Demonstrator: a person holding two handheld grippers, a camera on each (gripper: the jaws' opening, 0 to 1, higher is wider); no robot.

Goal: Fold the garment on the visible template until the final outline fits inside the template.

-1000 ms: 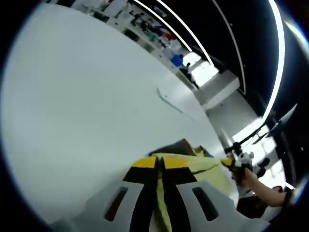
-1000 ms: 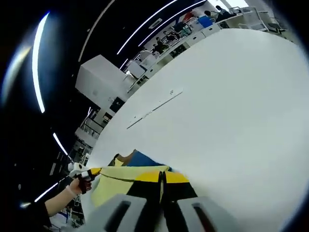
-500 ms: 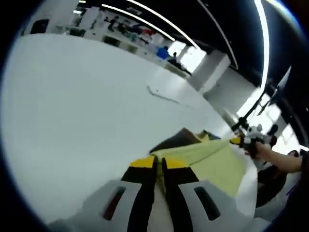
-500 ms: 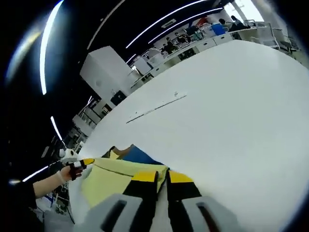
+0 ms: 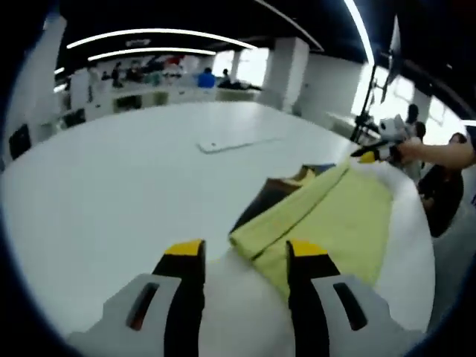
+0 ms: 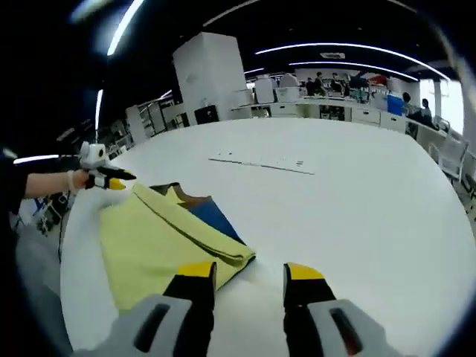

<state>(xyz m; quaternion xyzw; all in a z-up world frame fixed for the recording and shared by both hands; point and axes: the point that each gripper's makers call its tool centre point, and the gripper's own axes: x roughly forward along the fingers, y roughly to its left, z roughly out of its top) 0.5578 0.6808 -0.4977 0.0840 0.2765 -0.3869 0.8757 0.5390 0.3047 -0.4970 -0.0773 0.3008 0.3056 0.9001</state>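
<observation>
Both of your tongs, left (image 5: 242,251) and right (image 6: 250,271), stand released, jaws apart and empty, over the folded yellow garment (image 5: 327,216) lying on the white desk (image 5: 119,186) near its edge.

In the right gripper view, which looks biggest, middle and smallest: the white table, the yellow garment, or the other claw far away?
1. White table
2. Yellow garment
3. Other claw, though it sits farthest from the camera, so it only looks tiny.

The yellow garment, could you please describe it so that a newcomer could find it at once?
Start at the big white table. Near its edge lies the yellow garment, folded over a blue and brown lining. It is the only coloured cloth there; the pale strip beyond is thin and flat.
</observation>
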